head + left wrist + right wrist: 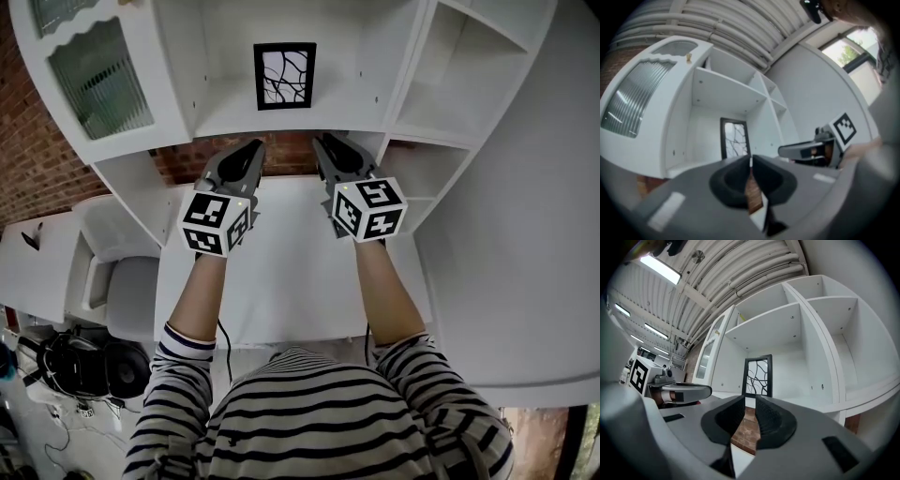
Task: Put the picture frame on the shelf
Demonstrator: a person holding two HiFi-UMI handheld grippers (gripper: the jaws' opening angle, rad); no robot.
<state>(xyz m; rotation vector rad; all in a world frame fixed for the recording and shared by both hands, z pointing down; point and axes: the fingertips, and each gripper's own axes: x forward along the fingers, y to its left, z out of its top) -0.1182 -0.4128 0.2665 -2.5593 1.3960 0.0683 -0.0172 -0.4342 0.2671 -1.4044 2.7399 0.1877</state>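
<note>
From the head view, the picture frame (285, 76) stands upright on the middle shelf (347, 117) of a white cabinet, while the left gripper (253, 145) and right gripper (323, 141) hover side by side over the white counter (291, 272) just below it, neither touching the frame. In the left gripper view, that gripper's jaws meet at the tips with nothing between them, and the frame shows beyond, set toward the back of its compartment. In the right gripper view, the jaws are drawn almost together, leaving only a slit with nothing in it, and the frame faces the camera squarely. The placing looks done; the danger now appears to lie in the retreat. The frame seems to rest on a narrow bottom edge, so a gripper lifting carelessly into the shelf's lip, or nudging forward, could jolt it flat or send it off the shelf onto the counter below.
</note>
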